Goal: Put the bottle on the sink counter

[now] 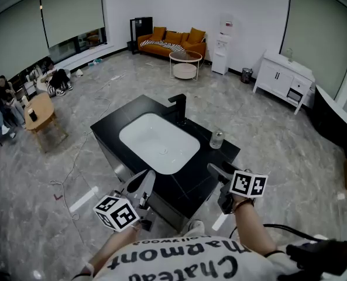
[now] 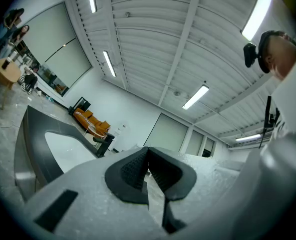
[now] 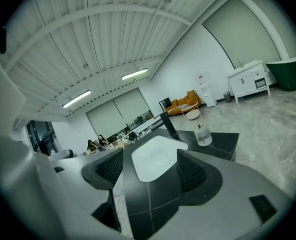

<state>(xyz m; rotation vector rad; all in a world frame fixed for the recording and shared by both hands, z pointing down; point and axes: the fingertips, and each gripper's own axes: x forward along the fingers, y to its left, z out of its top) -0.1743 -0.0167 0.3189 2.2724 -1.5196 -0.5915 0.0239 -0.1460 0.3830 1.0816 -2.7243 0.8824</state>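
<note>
A small clear bottle [image 1: 217,139] with a pale cap stands upright on the black sink counter [image 1: 112,125], at its right end beside the white basin [image 1: 158,143]. In the right gripper view the bottle [image 3: 202,134] appears beyond the jaws, to the right of the basin [image 3: 155,162]. My right gripper [image 1: 216,170] [image 3: 150,169] is open with nothing between its pads, held over the counter's near right corner, short of the bottle. By the counter's near left edge my left gripper [image 1: 143,184] [image 2: 148,157] is shut and empty, tilted up toward the ceiling.
A black faucet [image 1: 178,106] rises behind the basin. Grey stone floor surrounds the counter, with cables [image 1: 74,163] lying at the left. An orange sofa [image 1: 172,41], a round table [image 1: 185,63] and a white cabinet [image 1: 283,79] stand far back. People sit at a wooden table [image 1: 38,111] on the left.
</note>
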